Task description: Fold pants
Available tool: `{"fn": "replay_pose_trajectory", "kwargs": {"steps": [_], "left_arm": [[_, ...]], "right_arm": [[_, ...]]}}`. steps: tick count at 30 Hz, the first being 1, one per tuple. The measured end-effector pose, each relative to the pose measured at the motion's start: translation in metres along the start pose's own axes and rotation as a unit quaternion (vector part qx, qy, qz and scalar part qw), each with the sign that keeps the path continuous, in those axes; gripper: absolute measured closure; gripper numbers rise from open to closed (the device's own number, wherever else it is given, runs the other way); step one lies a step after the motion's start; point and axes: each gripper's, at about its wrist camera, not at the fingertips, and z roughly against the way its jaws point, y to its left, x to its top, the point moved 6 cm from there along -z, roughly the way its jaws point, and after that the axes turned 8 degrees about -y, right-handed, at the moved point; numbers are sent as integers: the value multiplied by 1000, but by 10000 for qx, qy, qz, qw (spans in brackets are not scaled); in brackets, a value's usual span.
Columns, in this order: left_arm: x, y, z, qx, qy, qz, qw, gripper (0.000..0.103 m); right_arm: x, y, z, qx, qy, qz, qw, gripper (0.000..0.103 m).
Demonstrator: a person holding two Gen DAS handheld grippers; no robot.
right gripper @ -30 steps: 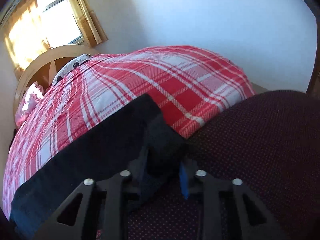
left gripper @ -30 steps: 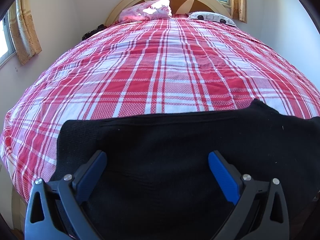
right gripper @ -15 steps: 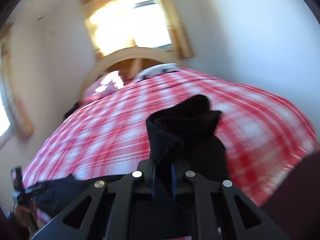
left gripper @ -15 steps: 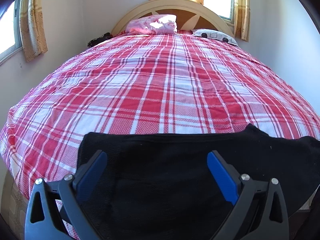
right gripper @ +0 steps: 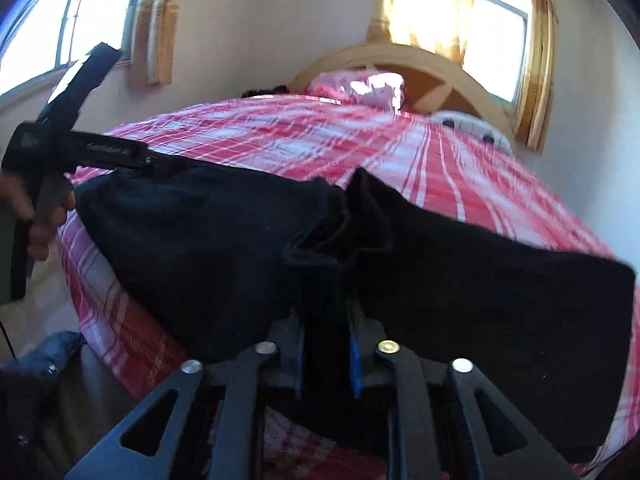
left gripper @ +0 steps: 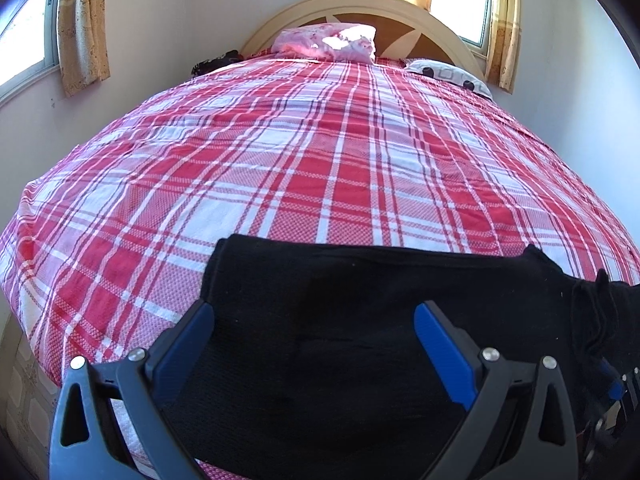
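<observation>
Left wrist view: our left gripper (left gripper: 314, 330) hovers with jaws spread wide and nothing between the blue pads (left gripper: 444, 354); the black pants (left gripper: 360, 320) lie flat under it across the near end of the plaid bedspread (left gripper: 320, 160), so this hand reads as staged to pin or smooth the cloth, not grip it. Left edge of the pants is a clean folded line set in from the bed's left side; the right end bunches up into a raised tuft. Lots of bare spread beyond toward the headboard (left gripper: 360, 4) and pillow (left gripper: 328, 44), so room to slide forward is fine. Right wrist view: our right gripper (right gripper: 326, 344) has a gathered ridge of the pants (right gripper: 480, 280) between its pads, jaws opening, so we judge this as releasing the carried-over end onto the lower layer. Frame is motion-blurred. The left gripper (right gripper: 80, 152) shows at far left in a hand (right gripper: 44, 216), at the pants' far corner. Near bed edge sits just below the cloth, little margin there
</observation>
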Motion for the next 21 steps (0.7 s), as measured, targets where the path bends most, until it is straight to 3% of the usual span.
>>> {"fn": "replay_pose_trajectory", "kwargs": {"steps": [2, 3, 7, 9, 10, 12, 15, 18, 20, 21], "left_arm": [[-1, -1, 0, -20, -3, -11, 10000, 0], [0, -2, 0, -41, -10, -26, 10000, 0], [1, -3, 1, -86, -19, -73, 9999, 0], [2, -2, 1, -92, -25, -48, 9999, 0], [3, -3, 1, -102, -35, -27, 9999, 0], [4, -6, 2, -142, -51, -25, 9999, 0], [2, -12, 2, -169, -29, -124, 9998, 0], [1, -12, 4, -95, -46, -222, 9997, 0], [2, -8, 4, -5, -62, -246, 9997, 0], [2, -5, 5, 37, -63, -238, 9997, 0]], "right_arm": [[-3, 8, 4, 139, 126, 165, 9997, 40], [-3, 11, 7, 270, 164, 140, 9994, 36], [12, 20, 30, 1345, -11, -519, 9896, 36], [26, 2, 42, 1566, -318, -1053, 9815, 36], [33, -15, 45, 1509, -448, -1382, 9778, 37], [41, -42, 39, 1224, -572, -1747, 9753, 52], [42, -82, 12, 740, -535, -2351, 9677, 67], [36, -80, -21, 984, -379, -2772, 9550, 70], [24, -57, -49, 1381, 35, -2703, 9528, 69], [20, -52, -54, 1259, 39, -2628, 9566, 69]]}}
